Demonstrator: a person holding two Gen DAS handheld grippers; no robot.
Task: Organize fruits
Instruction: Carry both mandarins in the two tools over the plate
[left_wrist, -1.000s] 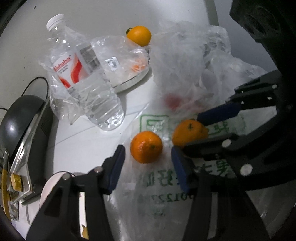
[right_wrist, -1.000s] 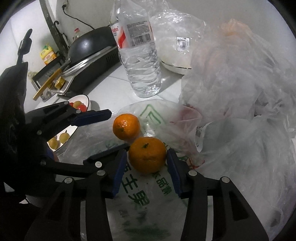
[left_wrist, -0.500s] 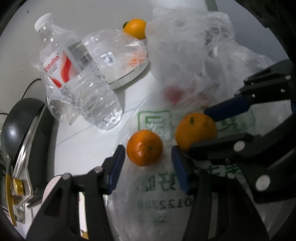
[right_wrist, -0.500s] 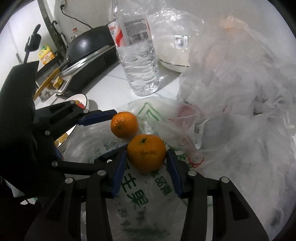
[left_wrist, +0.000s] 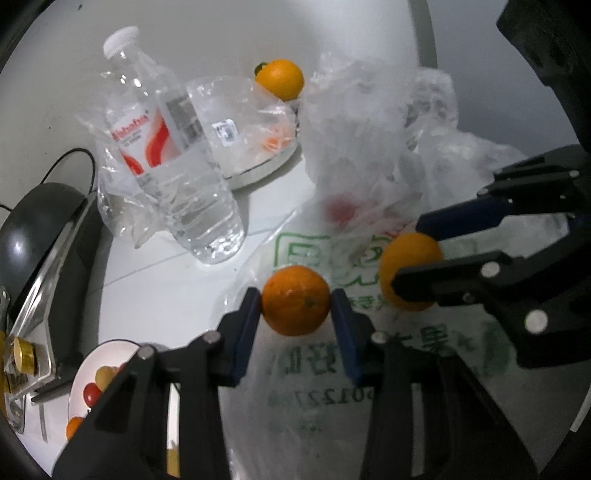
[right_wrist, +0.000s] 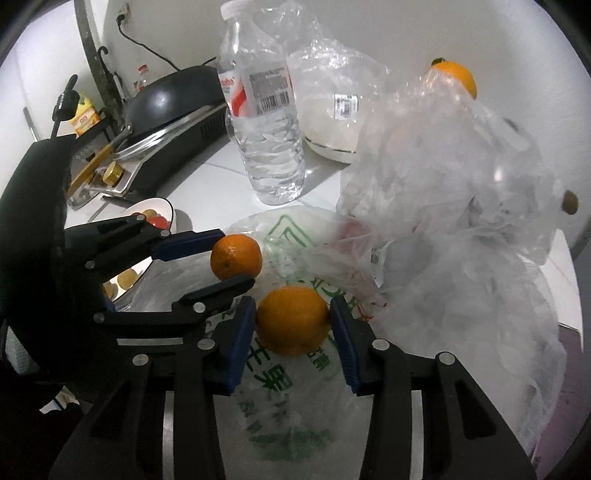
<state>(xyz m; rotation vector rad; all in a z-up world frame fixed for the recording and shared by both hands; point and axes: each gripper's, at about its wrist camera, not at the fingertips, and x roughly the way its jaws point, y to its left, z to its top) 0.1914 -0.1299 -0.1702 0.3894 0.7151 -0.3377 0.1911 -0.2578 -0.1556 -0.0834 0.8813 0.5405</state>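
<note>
1. Left wrist view: the left tool (left_wrist: 295, 308) has just been closing, and its blue pads now touch both sides of a small round orange mandarin (left_wrist: 295, 305) that sits on a thin printed white plastic bag (left_wrist: 369, 387) on the white surface (left_wrist: 155, 291). The grip is only at the widest part of the fruit, so I judge it could roll out if lifted fast. The slippery bag may also come up with it.
2. Same view: the right tool (left_wrist: 410, 258) holds a second orange mandarin (left_wrist: 406, 273) close by; the two tools could knock each other. A white bowl of small fruits (left_wrist: 92, 376) is cut off at the lower left, behind the tool arm.
3. Right wrist view: the right tool (right_wrist: 292, 320) has also been closing, and its pads press the second mandarin (right_wrist: 292, 320). Whether this fruit is clear of the bag is hard to tell.
4. Same view: a crumpled clear plastic bag (right_wrist: 461, 221) hides something reddish, which I cannot identify. A clear water bottle with red label (right_wrist: 266, 129) stands near and could tip.
</note>
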